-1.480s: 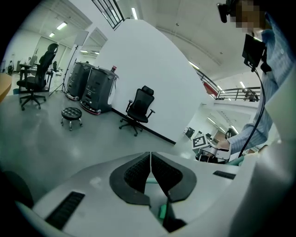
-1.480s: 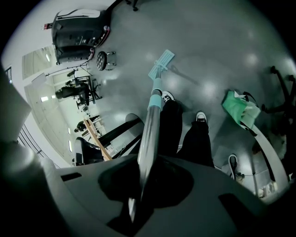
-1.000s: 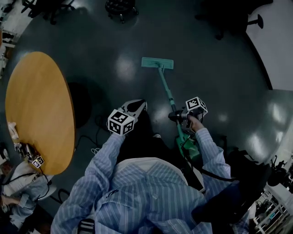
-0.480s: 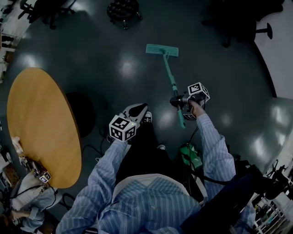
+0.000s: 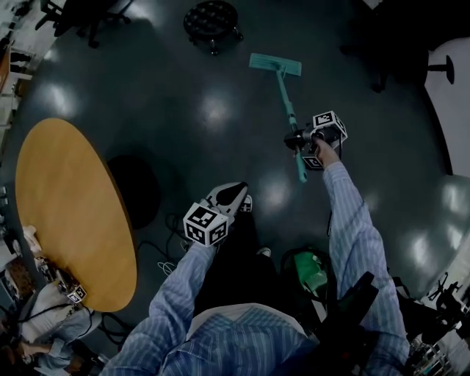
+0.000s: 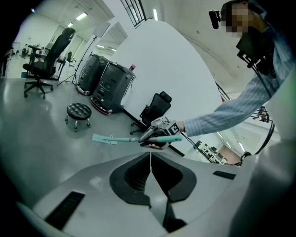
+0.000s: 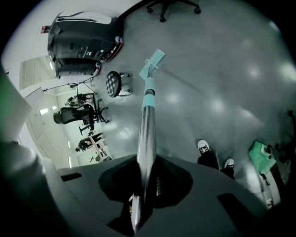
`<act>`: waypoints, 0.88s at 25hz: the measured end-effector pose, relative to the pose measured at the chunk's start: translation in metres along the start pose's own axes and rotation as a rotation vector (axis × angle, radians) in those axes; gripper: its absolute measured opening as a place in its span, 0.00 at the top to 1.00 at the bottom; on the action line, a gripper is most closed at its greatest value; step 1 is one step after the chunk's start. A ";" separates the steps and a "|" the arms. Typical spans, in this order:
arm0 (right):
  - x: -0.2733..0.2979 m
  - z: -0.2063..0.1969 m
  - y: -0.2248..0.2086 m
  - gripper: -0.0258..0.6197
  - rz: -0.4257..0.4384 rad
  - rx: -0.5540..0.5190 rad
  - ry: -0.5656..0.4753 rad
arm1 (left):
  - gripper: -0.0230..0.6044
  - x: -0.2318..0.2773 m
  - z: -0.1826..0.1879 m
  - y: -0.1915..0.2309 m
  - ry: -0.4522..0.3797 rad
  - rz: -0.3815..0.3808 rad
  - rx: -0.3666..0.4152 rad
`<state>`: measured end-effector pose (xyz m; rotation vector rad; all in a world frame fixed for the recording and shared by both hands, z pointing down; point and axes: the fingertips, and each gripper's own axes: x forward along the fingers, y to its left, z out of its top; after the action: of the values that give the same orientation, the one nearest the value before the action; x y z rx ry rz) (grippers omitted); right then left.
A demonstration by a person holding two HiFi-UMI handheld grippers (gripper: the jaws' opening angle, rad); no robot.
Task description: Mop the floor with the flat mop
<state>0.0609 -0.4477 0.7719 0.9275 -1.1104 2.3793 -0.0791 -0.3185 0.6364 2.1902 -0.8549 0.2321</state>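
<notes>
Sleeves (image 5: 345, 220) of striped cloth fill the bottom of the head view, and a green object (image 5: 312, 270) lies on the floor (image 5: 147, 95) at your right side. Your left gripper (image 5: 232, 195) hangs just ahead of your legs, its jaws pressed together with nothing between them. An oval wooden table (image 5: 73, 213) stands off to your left, well apart from the mop. Farther out, your right arm is stretched forward and the right gripper (image 5: 297, 139) is clamped on the mop handle (image 5: 285, 99). That gripper's own view shows the metal shaft running straight between the jaws. The handle slopes away to the teal mop head (image 5: 275, 64), which lies flat on the floor. Beyond it stands a round black stool (image 5: 213, 18).
</notes>
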 end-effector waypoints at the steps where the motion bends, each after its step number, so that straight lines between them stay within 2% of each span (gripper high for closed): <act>1: 0.002 0.010 0.007 0.86 0.002 -0.003 -0.006 | 0.95 -0.001 -0.003 0.002 0.006 0.003 -0.004; 7: 0.009 0.060 0.054 0.86 0.043 0.018 -0.059 | 0.95 -0.010 -0.023 0.017 0.037 0.029 -0.031; 11: 0.019 0.069 0.066 0.86 0.052 0.027 -0.076 | 0.95 -0.021 -0.035 0.028 0.051 0.054 -0.043; 16: 0.014 0.054 0.062 0.86 0.044 0.024 -0.081 | 0.95 -0.029 -0.029 0.033 0.031 0.074 -0.041; 22: 0.002 -0.003 0.024 0.86 0.066 0.061 -0.056 | 0.95 -0.039 -0.016 0.021 -0.011 0.082 -0.033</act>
<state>0.0450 -0.4606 0.7587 0.9981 -1.1111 2.4663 -0.1200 -0.2973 0.6441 2.1302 -0.9492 0.2450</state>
